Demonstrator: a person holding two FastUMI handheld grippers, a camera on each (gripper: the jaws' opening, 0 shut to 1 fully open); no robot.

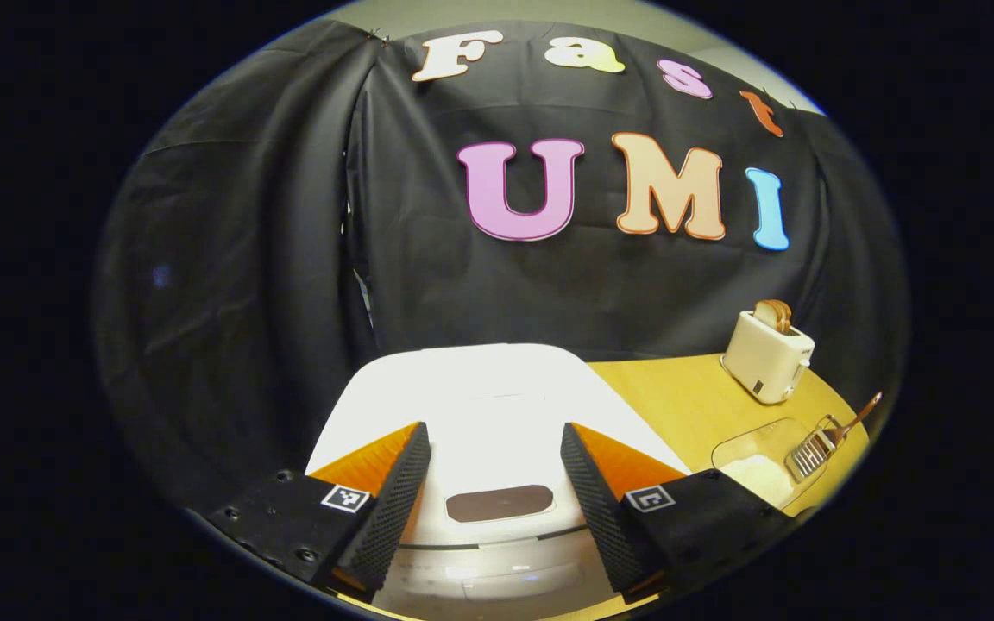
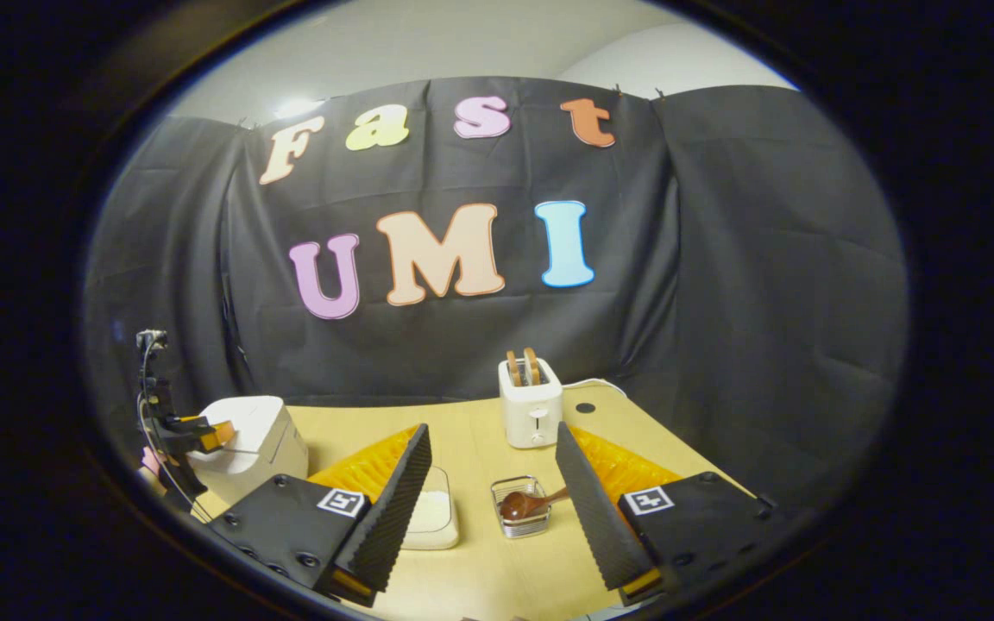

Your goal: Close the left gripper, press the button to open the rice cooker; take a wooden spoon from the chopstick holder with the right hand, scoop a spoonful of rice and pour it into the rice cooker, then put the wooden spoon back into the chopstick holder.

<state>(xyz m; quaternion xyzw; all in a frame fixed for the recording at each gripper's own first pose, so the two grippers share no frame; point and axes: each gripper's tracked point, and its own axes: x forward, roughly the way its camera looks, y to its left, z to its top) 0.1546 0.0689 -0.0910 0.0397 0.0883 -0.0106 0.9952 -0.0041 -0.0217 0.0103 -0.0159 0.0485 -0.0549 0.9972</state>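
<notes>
Yellow table point(image 2: 480, 431): right gripper view shows spoon point(image 2: 525, 504); left, cooker button point(image 1: 500, 503), perhaps.

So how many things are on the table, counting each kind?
Rice cooker: 1
Toaster: 1
Rice container: 1
Chopstick holder: 1
Wooden spoon: 1
Total: 5

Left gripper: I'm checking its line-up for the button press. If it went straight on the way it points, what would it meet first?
Probably the rice cooker: the open left gripper points at its closed white lid, dark panel between the fingers. Depth is unclear.
</notes>
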